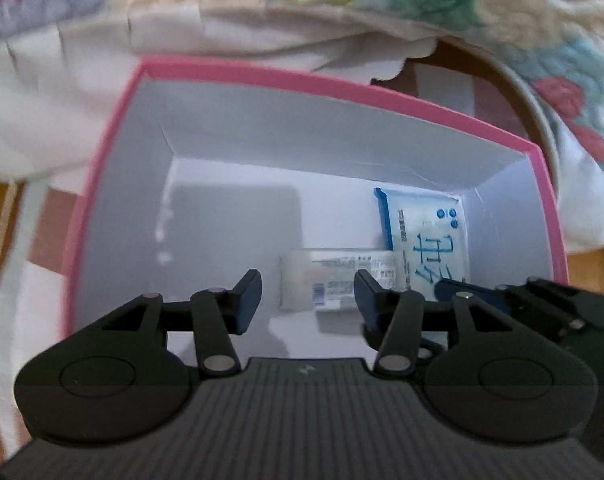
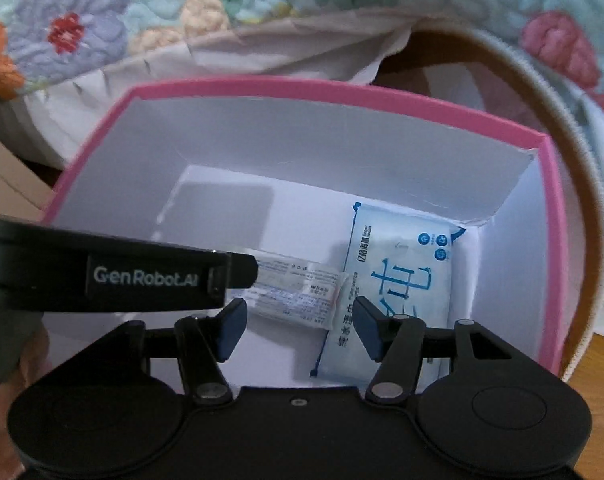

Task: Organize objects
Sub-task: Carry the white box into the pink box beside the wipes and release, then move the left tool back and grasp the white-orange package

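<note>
A pink box with a white inside holds a blue and white wet-wipes pack at its right and a small clear packet lying beside it. My left gripper is open and empty, just above the small packet. In the right wrist view, the pink box shows the wipes pack and the small packet. My right gripper is open and empty over both. The left gripper's body crosses that view from the left.
A floral quilt and white cloth lie behind the box. A round wooden hoop curves around the box's right side. The box stands on a wooden surface.
</note>
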Motion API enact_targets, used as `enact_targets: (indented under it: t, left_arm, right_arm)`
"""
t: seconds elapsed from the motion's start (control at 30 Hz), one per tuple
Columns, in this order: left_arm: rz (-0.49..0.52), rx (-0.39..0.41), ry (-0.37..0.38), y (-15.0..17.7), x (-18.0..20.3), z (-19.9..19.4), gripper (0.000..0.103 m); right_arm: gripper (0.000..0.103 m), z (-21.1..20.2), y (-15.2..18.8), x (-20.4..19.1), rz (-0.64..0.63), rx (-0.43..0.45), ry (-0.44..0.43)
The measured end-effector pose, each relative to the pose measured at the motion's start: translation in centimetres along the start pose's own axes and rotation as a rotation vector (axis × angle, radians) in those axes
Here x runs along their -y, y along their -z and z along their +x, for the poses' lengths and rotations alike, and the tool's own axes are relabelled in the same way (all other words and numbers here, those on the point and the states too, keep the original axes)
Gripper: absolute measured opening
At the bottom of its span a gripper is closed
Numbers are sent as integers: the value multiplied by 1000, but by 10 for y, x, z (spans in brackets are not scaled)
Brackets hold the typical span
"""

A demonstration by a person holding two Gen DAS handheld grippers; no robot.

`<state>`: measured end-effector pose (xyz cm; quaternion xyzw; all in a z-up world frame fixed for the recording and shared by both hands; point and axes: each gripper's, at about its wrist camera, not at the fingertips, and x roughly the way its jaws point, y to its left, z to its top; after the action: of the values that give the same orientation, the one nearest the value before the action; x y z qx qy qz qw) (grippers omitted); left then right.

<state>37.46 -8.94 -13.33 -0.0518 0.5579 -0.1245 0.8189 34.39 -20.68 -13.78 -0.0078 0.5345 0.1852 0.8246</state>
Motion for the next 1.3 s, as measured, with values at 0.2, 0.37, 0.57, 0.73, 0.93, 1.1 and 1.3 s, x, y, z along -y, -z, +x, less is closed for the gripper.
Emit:
enact_targets:
  t: [0.2, 0.37, 0.57, 0.73, 0.93, 1.1, 1.3]
  left_arm:
    - [81, -12, 24, 20, 0, -49, 56]
    - [166, -7, -18, 37, 9, -86, 58]
    - [186, -11, -1, 50, 16, -137, 59]
    - [216, 18, -13, 66, 18, -188, 59]
    - [246, 34, -19, 92, 12, -239, 60]
    - [278, 0, -20, 121, 7, -262, 60]
    - [323, -17, -4, 159, 7, -273, 60]
  right_arm:
    - [64, -49, 18, -4, 4, 47, -101]
    - [66, -83, 36, -16, -22, 79, -111]
    - [67, -127, 48, -25, -4, 83, -99]
    - [67, -169, 53, -38, -46, 108, -75]
    - [69, -219, 73, -63, -112, 118, -62]
    - [70, -248, 101, -91, -191, 106, -75]
    - [71, -260, 140, -119, -252, 67, -114]
